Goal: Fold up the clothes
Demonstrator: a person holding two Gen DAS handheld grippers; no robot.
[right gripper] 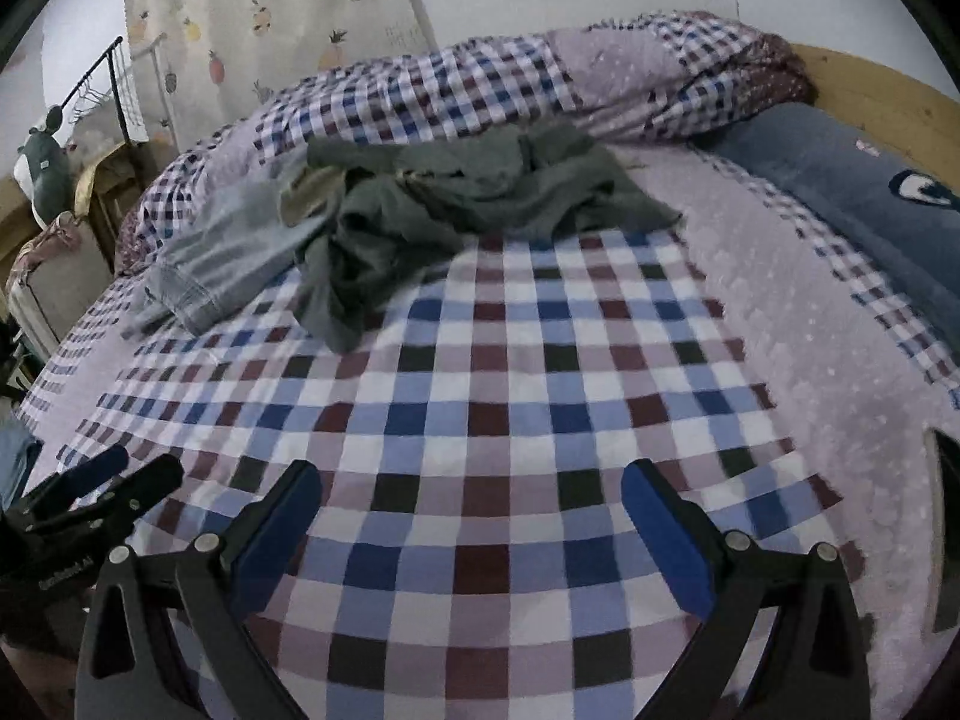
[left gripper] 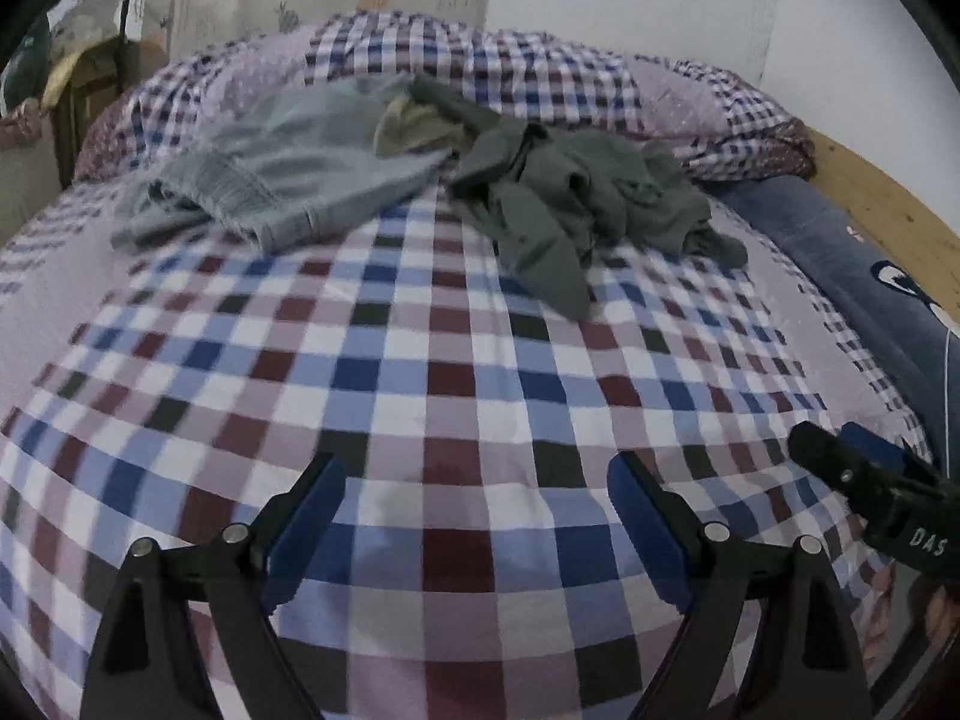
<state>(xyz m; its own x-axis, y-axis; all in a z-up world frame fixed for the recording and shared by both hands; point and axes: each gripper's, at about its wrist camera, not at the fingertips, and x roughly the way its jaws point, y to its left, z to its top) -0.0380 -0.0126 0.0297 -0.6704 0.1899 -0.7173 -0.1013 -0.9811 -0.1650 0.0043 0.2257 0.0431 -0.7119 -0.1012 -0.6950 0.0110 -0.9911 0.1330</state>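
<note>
- The bed (left gripper: 456, 360) is filling both views.
- The dark green garment (left gripper: 558, 192), crumpled at upper centre, is looking soft and light; I would pinch a sleeve end.
- The grey-blue garment (left gripper: 288, 174) is lying beside it, upper left.
- The left hand-held gripper (left gripper: 477, 492) and right hand-held gripper (right gripper: 471, 501) are standing spread, holding nothing.

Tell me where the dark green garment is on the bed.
The dark green garment lies crumpled on the far part of the checked sheet, right of the light blue jeans, before the rolled quilt.
</note>
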